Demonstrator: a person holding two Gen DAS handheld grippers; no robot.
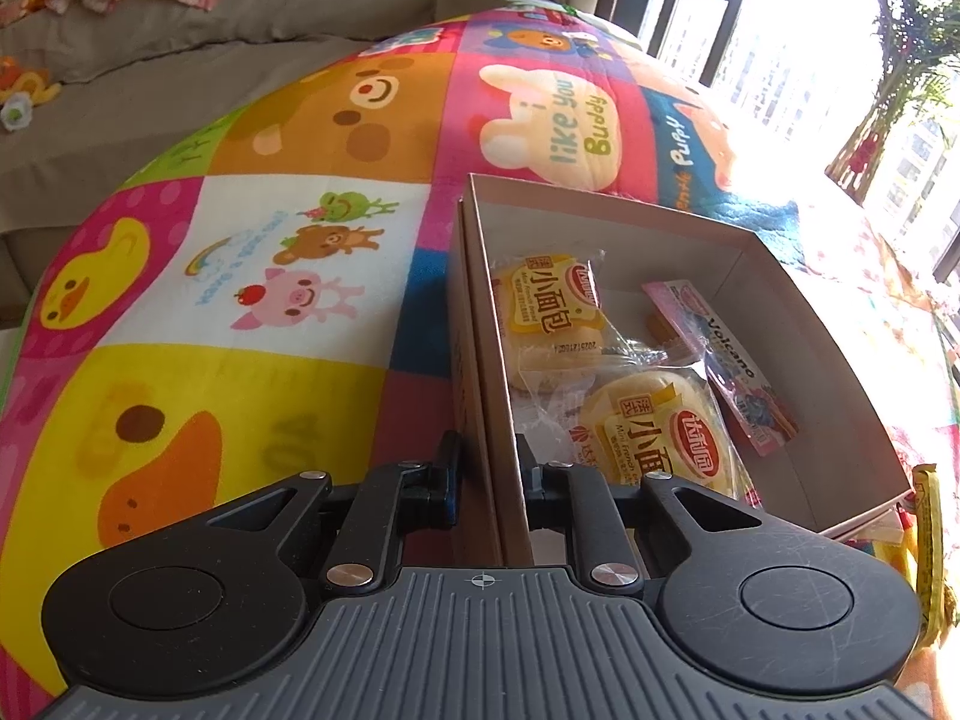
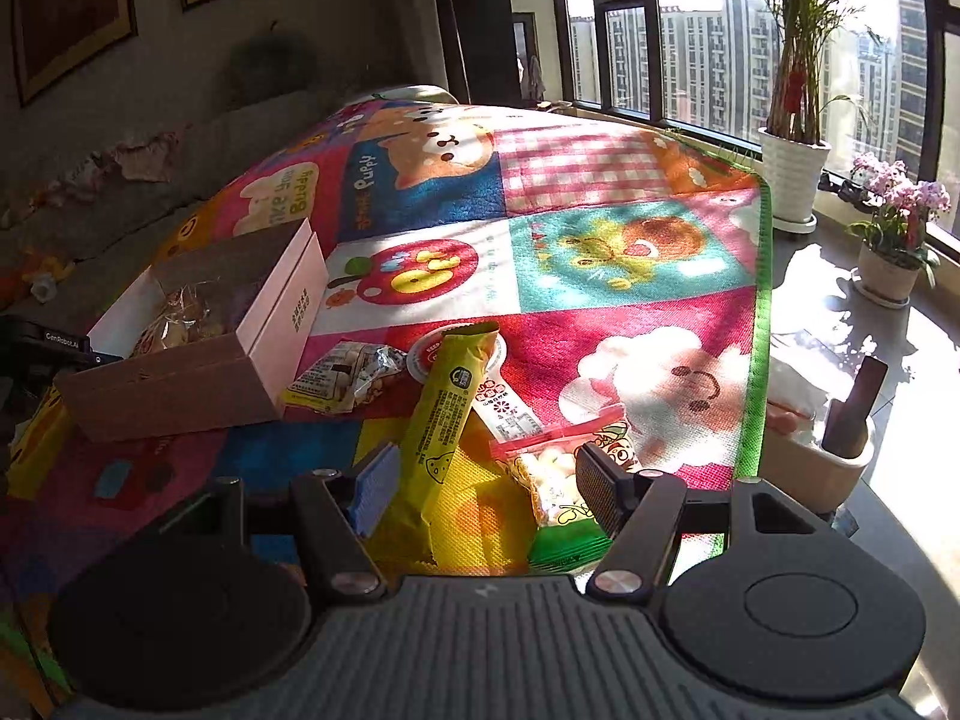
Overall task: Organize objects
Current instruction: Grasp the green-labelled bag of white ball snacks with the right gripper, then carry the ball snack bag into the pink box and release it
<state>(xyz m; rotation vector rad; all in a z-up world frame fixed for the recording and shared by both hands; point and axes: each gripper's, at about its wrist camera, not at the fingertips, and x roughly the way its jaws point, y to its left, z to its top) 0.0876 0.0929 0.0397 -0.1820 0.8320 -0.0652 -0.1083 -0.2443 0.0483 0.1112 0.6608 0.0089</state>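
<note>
My left gripper (image 1: 487, 468) is shut on the near side wall of an open cardboard box (image 1: 810, 330), one finger inside and one outside. In the box lie two yellow mini bread packets (image 1: 552, 306) (image 1: 660, 438) and a pink Volcano packet (image 1: 738, 360). My right gripper (image 2: 487, 492) stands open low over a heap of snacks on the mat. A long yellow snack bar (image 2: 447, 414) lies between its fingers, close to the blue left pad (image 2: 375, 489), untouched. A clear bag with a red seal (image 2: 552, 468) lies by the right finger. The box (image 2: 180, 384) sits to the left.
A colourful cartoon play mat (image 2: 600, 276) covers the surface, its green edge (image 2: 759, 330) at right. More snacks: a silver-white packet (image 2: 342, 375), a white stick pack (image 2: 507, 414), a green packet (image 2: 567, 546). A beige sofa (image 1: 180, 48), potted plants (image 2: 792, 180) and a bowl (image 2: 840, 462) stand around.
</note>
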